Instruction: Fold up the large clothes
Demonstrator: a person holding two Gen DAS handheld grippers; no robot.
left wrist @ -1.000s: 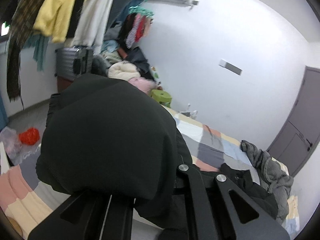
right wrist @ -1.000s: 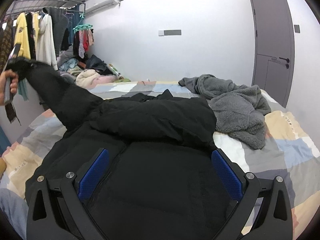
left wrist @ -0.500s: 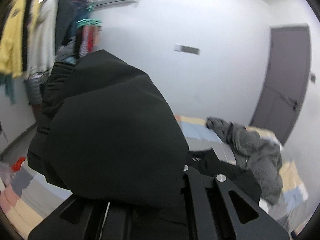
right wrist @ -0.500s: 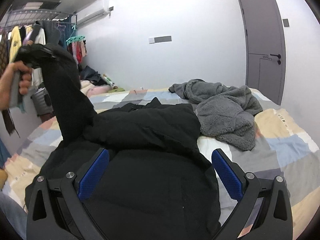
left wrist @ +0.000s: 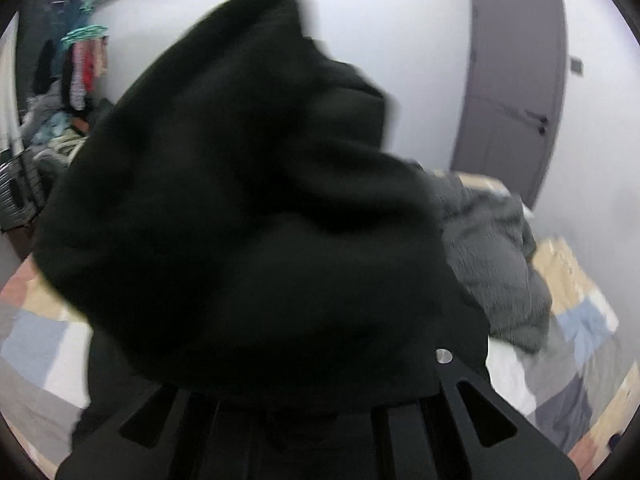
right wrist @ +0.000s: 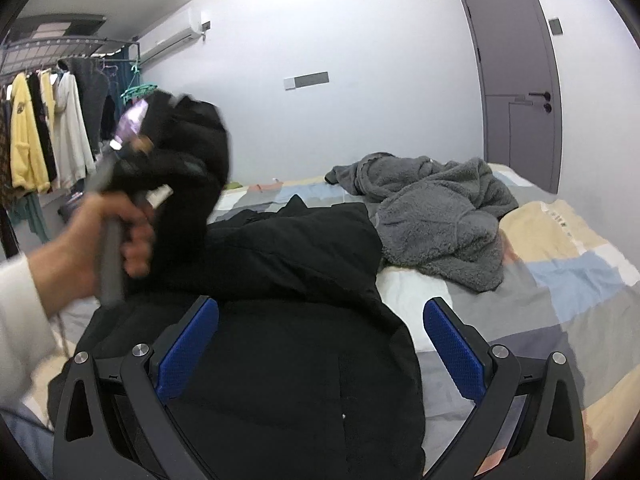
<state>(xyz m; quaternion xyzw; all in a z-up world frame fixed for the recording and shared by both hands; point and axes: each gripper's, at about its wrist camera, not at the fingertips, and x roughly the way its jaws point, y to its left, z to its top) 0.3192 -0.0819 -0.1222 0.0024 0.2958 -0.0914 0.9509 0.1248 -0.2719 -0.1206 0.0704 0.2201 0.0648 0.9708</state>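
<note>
A large black jacket (right wrist: 296, 264) lies spread on the bed. Its sleeve (right wrist: 192, 152) is lifted off the bed at the left, and my left gripper (right wrist: 172, 168), held by a hand (right wrist: 80, 248), is shut on it. In the left wrist view the bunched sleeve (left wrist: 248, 200) is blurred and fills most of the picture, hiding the fingertips. Only the gripper's black frame (left wrist: 312, 432) shows at the bottom. My right gripper (right wrist: 320, 344) stands open just above the jacket's near part. Nothing is pinched between its blue pads (right wrist: 188, 352).
A grey fleece garment (right wrist: 436, 216) lies crumpled beyond the jacket, on the patchwork bed cover (right wrist: 560, 280). A grey door (right wrist: 516, 80) is at the far right. A rack of hanging clothes (right wrist: 40, 140) stands at the left, beside the bed.
My left gripper has swung the black sleeve from the far left in over the jacket, rightward and lower. The right gripper has shifted a little and stays open.
</note>
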